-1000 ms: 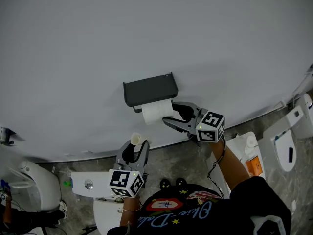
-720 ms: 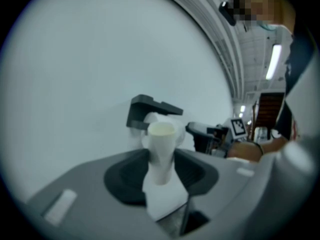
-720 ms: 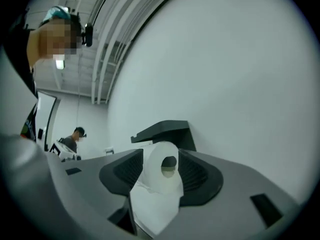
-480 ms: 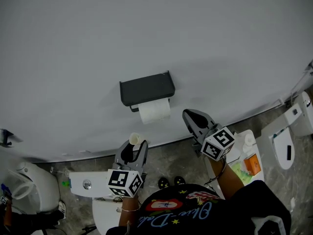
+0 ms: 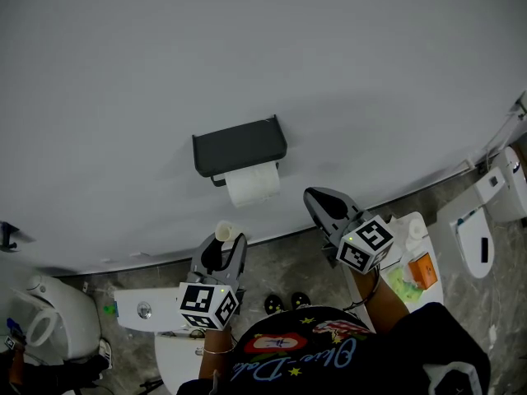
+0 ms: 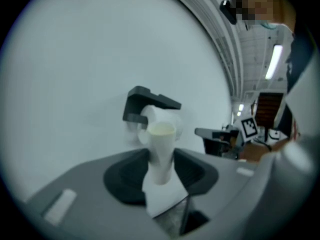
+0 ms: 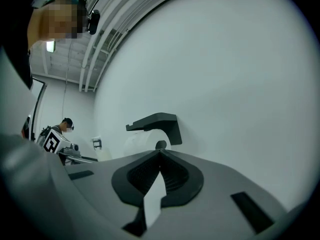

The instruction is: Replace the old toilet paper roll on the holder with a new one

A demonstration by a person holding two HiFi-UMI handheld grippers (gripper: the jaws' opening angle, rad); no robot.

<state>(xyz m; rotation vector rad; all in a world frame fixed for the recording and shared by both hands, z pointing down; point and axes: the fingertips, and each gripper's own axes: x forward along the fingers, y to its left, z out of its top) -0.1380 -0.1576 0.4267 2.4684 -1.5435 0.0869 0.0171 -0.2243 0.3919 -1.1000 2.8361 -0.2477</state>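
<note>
A black wall holder (image 5: 239, 148) carries a full white paper roll (image 5: 252, 185) under its shelf. Below it my left gripper (image 5: 221, 245) is shut on an empty cardboard tube (image 5: 223, 232), which stands upright between the jaws. In the left gripper view the tube (image 6: 161, 151) fills the gap of the left gripper (image 6: 161, 160), with the holder (image 6: 150, 101) behind it. My right gripper (image 5: 313, 196) hangs right of the roll, apart from it, shut and empty. The right gripper view shows the right gripper (image 7: 160, 153) with jaws together, and the holder (image 7: 157, 121) and roll (image 7: 142, 143) beyond them.
A white toilet tank (image 5: 144, 309) sits under my left hand. At the right a white side table (image 5: 412, 237) holds an orange pack (image 5: 423, 271). Another white fixture (image 5: 478, 237) stands further right. The grey wall fills the upper view.
My right gripper was open around the roll on the holder. It has let go, drawn back to the right and shut. The left gripper with the tube has kept still.
</note>
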